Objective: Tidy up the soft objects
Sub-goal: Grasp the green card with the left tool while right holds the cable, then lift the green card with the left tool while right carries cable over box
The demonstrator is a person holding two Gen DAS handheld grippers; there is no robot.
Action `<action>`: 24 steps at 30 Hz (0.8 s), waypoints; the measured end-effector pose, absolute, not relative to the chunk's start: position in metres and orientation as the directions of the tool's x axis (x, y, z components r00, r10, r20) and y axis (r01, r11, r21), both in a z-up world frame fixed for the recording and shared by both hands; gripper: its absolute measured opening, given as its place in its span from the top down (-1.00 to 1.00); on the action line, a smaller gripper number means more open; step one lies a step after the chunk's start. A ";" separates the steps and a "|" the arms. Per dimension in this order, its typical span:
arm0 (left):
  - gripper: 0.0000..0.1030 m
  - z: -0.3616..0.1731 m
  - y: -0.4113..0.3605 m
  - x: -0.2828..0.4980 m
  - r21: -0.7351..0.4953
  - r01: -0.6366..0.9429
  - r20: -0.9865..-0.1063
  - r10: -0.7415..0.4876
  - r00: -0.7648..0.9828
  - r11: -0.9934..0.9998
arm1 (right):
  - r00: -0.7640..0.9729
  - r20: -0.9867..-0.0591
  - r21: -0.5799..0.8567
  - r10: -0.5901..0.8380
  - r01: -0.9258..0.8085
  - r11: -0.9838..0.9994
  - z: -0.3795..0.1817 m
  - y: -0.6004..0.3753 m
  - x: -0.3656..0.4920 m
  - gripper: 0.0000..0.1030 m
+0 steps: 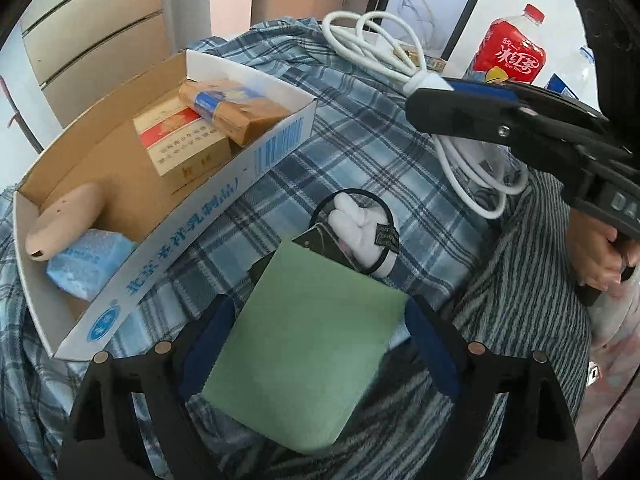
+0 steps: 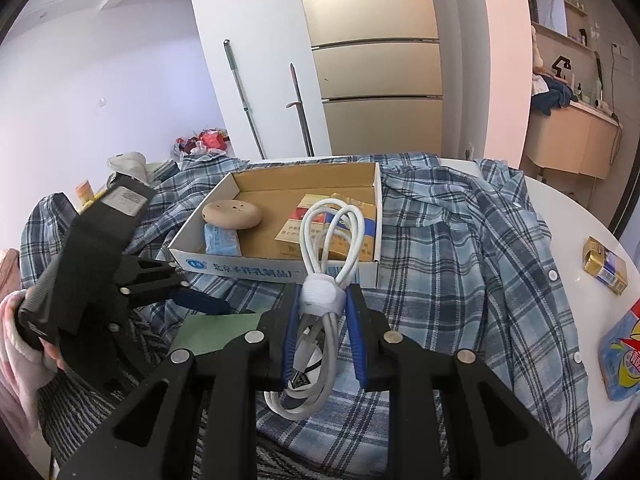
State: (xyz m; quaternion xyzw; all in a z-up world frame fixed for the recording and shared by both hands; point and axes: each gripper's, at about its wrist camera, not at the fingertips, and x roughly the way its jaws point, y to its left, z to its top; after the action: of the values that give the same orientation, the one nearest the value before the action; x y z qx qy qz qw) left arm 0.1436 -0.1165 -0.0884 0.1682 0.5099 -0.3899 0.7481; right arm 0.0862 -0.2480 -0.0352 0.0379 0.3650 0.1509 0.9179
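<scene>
Right hand-held gripper (image 2: 323, 312) around half-hidden cable (image 2: 332, 232).

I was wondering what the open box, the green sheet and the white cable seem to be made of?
The box looks like cardboard: brown matte inside, white printed outer walls, folded corners. The green sheet seems a thin matte cloth or felt; its lower edge looks pinked, though paper cannot be excluded. The white cable, held in the right gripper, appears smooth rubbery plastic, bound by a white wrap.
</scene>
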 end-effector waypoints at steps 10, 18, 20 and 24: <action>-0.49 -0.084 -0.098 0.131 -0.101 0.745 -0.911 -0.362 0.197 0.659 | 0.685 -0.660 0.166 0.308 -0.267 0.949 -0.036 -0.243 0.084 0.57; -0.47 -0.031 -0.084 0.090 0.045 0.719 -0.772 -0.433 0.465 0.694 | 0.730 -0.614 0.162 0.300 -0.255 0.953 -0.031 -0.242 0.076 0.57; -0.47 -0.019 -0.079 0.080 0.086 0.665 -0.695 -0.434 0.574 0.742 | 0.761 -0.578 0.163 0.294 -0.245 0.956 -0.025 -0.245 0.072 0.57; -0.47 -0.004 -0.063 0.054 0.130 0.535 -0.480 -0.419 0.771 0.835 | 0.824 -0.505 0.120 0.257 -0.227 0.966 -0.015 -0.245 0.061 0.57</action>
State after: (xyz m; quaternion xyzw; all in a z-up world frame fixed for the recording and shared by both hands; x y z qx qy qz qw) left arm 0.0545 -0.0634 -0.0035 0.1309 0.2215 -0.2560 0.9318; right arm 0.0610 -0.2448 -0.0153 0.0275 0.2682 0.1267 0.9546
